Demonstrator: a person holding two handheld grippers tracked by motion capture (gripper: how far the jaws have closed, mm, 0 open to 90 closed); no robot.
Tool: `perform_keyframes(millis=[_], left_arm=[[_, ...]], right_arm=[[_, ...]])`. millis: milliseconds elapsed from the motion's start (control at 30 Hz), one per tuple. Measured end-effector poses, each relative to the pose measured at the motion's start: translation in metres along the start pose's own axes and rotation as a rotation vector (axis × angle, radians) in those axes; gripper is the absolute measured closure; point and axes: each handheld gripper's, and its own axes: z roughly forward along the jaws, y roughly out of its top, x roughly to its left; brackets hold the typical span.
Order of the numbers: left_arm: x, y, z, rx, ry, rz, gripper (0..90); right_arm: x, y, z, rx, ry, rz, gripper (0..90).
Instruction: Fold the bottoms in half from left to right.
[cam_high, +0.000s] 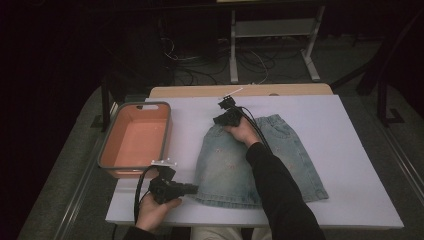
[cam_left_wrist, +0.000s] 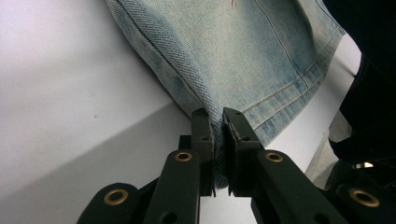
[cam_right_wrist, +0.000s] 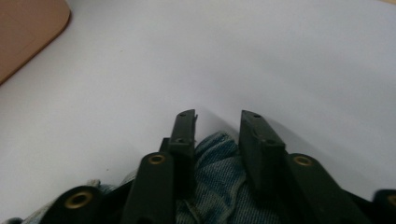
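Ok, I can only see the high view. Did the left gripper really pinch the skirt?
Observer: Yes. The left gripper view shows the left gripper with its jaws shut on the corner of the skirt hem.
Operator: And is the right one pinching too?
Observer: Not that I can see. In the right gripper view the right gripper has its jaws apart, with skirt cloth bunched low between them.

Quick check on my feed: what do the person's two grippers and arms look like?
Both the left gripper and right gripper are matte black, with flat two-jaw fingers and brass-ringed pivot holes. A black cable trails from each. The right arm wears a black sleeve.
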Motion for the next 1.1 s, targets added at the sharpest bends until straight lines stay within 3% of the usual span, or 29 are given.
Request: perform_keyframes(millis=[200, 433, 667, 833, 967, 1100], left_arm=[[0.002, 0.0, 0.0, -0.001, -0.004, -0.008, 83.3], [0.002, 0.001, -0.005, -0.012, -0.018, -0.003, 83.4], [0.005, 0.002, -0.019, -0.066, -0.054, -0.016, 83.6], [-0.001, 0.005, -0.028, -0.097, -0.051, 0.029, 83.8], [-0.003, 0.006, -0.034, -0.108, -0.052, 0.061, 83.9], [0.0, 0.006, -0.044, -0.142, -0.063, 0.061, 84.1]], right_arm=[[-0.002, 0.0, -0.002, -0.014, 0.006, 0.01, 83.6], [-0.002, 0.005, -0.007, -0.028, 0.015, 0.029, 85.6], [-0.004, 0.017, -0.022, -0.078, 0.028, 0.049, 86.0], [-0.006, 0.023, -0.03, -0.1, 0.043, 0.069, 86.1], [-0.002, 0.03, -0.034, -0.108, 0.044, 0.058, 86.1], [0.004, 0.037, -0.038, -0.14, 0.042, 0.048, 86.1]])
